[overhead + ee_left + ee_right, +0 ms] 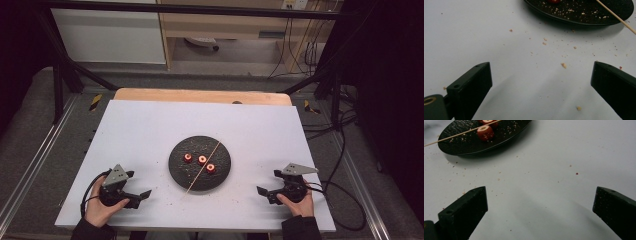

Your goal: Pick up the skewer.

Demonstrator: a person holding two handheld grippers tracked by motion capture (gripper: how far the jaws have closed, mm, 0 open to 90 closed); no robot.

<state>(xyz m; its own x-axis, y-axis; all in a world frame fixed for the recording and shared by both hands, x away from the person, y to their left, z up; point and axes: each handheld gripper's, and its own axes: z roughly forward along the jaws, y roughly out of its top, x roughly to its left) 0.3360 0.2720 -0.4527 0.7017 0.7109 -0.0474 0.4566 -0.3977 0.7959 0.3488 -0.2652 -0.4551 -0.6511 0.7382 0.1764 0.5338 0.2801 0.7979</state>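
Observation:
A round black plate [192,172] sits mid-table on a white sheet, carrying three red sausage pieces [202,160] and a thin wooden skewer [196,177] laid diagonally across it. My left gripper [142,197] rests near the front left, held by a hand, jaws wide apart and empty. At the front right a hand holds my right gripper [264,192], open with nothing between its jaws. The left gripper view has the plate rim [579,22] and skewer tip [621,22] far ahead. In the right gripper view, a sausage piece [485,132] lies on the plate [461,145] under the skewer [454,135].
Crumbs [564,65] are scattered over the white sheet [150,130] around the plate. The wooden table edge [200,96] shows at the back. Black frame bars and cables [340,150] run along both sides.

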